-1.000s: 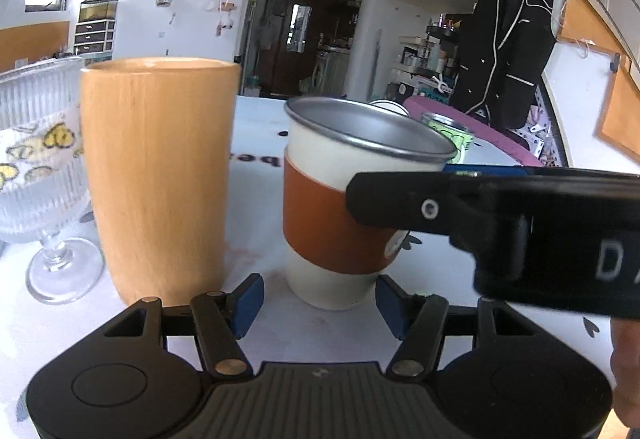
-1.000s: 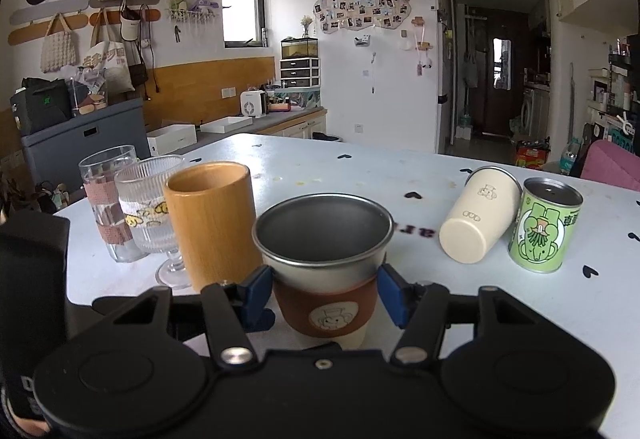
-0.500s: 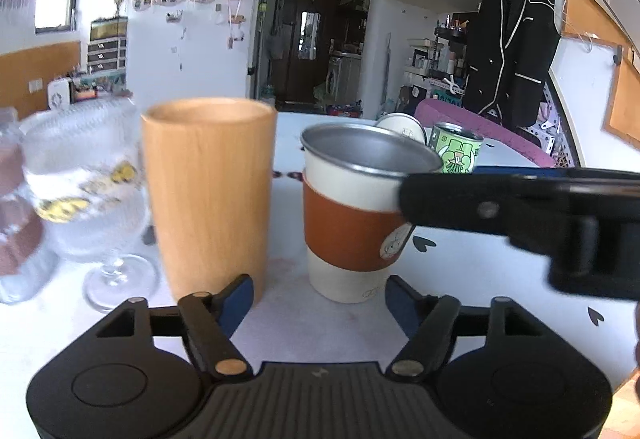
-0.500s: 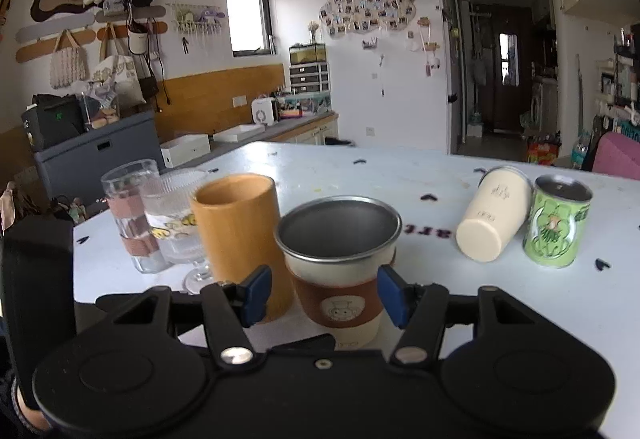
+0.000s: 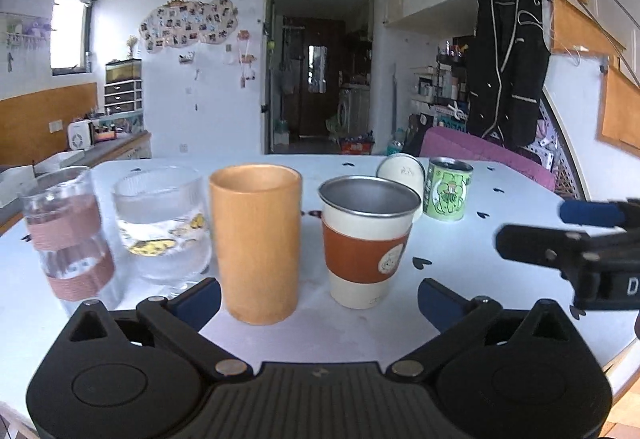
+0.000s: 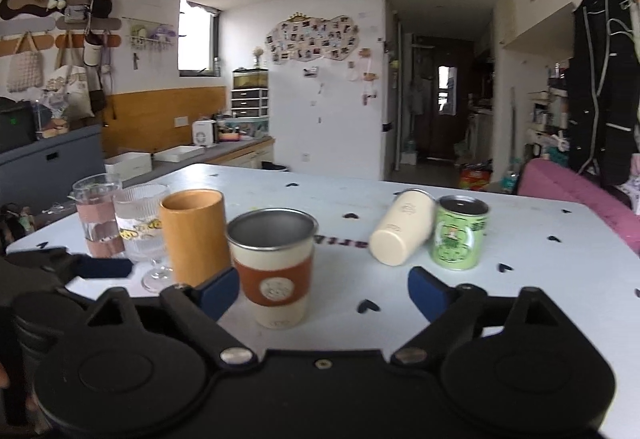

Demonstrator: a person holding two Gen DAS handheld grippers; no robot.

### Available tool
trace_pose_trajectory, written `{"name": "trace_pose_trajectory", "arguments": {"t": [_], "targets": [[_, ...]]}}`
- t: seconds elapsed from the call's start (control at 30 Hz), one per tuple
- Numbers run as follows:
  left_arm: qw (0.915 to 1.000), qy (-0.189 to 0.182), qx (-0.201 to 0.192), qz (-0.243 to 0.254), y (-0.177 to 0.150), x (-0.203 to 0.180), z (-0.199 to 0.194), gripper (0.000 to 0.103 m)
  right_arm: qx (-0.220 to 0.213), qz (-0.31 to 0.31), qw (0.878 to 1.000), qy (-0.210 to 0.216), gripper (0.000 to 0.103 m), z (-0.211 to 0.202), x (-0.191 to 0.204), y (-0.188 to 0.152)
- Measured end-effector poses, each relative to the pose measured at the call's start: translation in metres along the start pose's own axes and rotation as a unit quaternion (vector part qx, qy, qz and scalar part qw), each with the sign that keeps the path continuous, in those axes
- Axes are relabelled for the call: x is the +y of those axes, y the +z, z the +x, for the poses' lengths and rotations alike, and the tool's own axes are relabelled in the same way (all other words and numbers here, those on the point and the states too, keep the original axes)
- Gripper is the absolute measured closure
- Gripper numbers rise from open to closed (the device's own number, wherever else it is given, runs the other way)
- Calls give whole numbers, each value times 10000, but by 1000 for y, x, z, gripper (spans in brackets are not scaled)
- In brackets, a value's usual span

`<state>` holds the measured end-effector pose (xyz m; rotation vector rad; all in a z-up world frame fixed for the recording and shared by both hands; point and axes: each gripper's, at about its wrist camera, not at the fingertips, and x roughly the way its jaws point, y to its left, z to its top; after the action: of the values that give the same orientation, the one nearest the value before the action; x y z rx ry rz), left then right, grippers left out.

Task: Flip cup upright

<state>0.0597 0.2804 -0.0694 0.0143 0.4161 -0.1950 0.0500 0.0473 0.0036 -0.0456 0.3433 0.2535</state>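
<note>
A metal-rimmed cup with a brown sleeve (image 5: 366, 243) (image 6: 274, 265) stands upright on the white table (image 6: 540, 267). A cream cup (image 6: 402, 227) lies on its side further back, partly hidden behind the sleeved cup in the left wrist view (image 5: 402, 171). My left gripper (image 5: 320, 299) is open and empty, short of the wooden cup and the sleeved cup. My right gripper (image 6: 320, 291) is open and empty, just short of the sleeved cup. The right gripper also shows at the right edge of the left wrist view (image 5: 588, 235).
A wooden cup (image 5: 256, 243) (image 6: 194, 235), a ribbed stemmed glass (image 5: 164, 227) (image 6: 142, 227) and a glass with a pink sleeve (image 5: 66, 231) (image 6: 98, 215) stand in a row to the left. A green can (image 5: 447, 193) (image 6: 460, 231) stands beside the lying cream cup.
Both grippers have pulled back from the sleeved cup and risen. The right gripper's jaws, close around the cup before, are now wider and clear of it. The cup stays upright.
</note>
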Motion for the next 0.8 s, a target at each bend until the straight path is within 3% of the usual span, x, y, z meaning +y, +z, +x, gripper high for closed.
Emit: {"name": "trace_pose_trajectory", "arguments": {"t": [0.13,0.47,0.8], "targets": [[9999,90,-130,-14,1,5,-13,0,-32,1,9997,-227,0,-10,-4,-6],[9993,213,-305,3,3,12,-29,0,-48,15,9981,-617,0,-25,-12,-14],[9991,203,-371,61,1,12,-35,0,-94,0,9978,-661,0,-31,-13,-16]]}}
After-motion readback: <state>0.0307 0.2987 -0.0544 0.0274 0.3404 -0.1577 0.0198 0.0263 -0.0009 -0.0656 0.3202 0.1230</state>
